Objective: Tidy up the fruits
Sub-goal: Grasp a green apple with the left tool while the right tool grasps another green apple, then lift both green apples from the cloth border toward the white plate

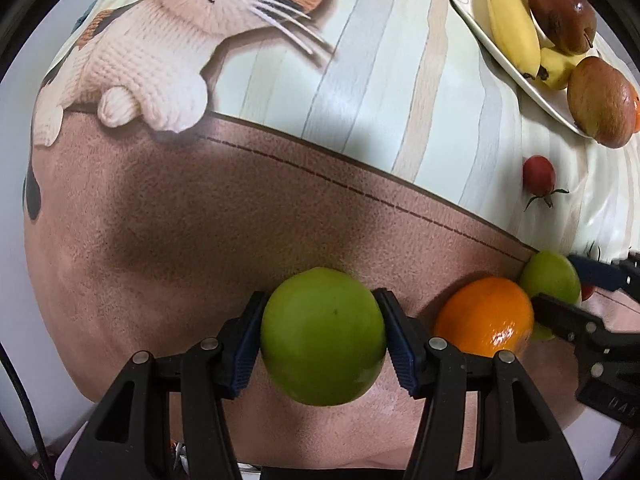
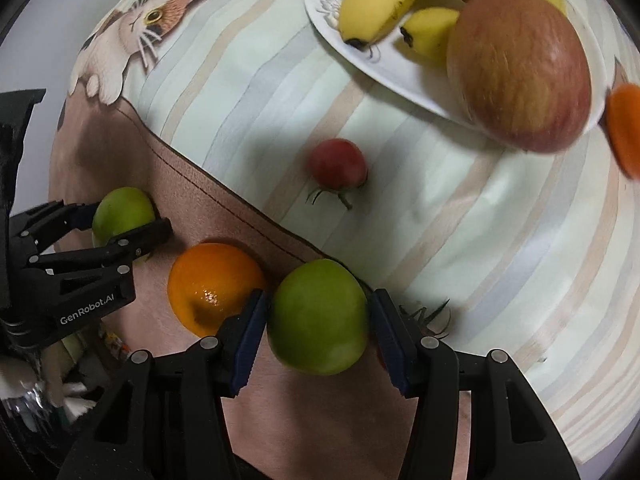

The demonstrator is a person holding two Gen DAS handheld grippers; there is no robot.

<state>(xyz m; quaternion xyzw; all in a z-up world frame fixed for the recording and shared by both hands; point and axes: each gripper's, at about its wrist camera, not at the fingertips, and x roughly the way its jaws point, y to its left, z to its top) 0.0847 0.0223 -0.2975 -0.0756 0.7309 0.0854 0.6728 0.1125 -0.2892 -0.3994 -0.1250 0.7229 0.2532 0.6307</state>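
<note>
My left gripper (image 1: 322, 336) is shut on a green apple (image 1: 323, 336), low over the brown part of the cloth. My right gripper (image 2: 318, 316) is shut on a second green apple (image 2: 318, 316); it shows at the right of the left wrist view (image 1: 550, 280). An orange (image 1: 486, 316) lies on the cloth between the two apples, also in the right wrist view (image 2: 214, 284). A white plate (image 2: 384, 64) at the back right holds bananas (image 2: 380, 4), a red apple (image 2: 518, 68) and a dark pear (image 1: 562, 16). A small red tomato (image 2: 338, 164) lies loose before the plate.
A tablecloth with a cat picture (image 1: 180, 32) and pale stripes covers the table. Another orange fruit (image 2: 626, 132) sits at the plate's right edge. A second tomato's stem (image 2: 428, 314) peeks out behind my right finger. The table's near edge runs below both grippers.
</note>
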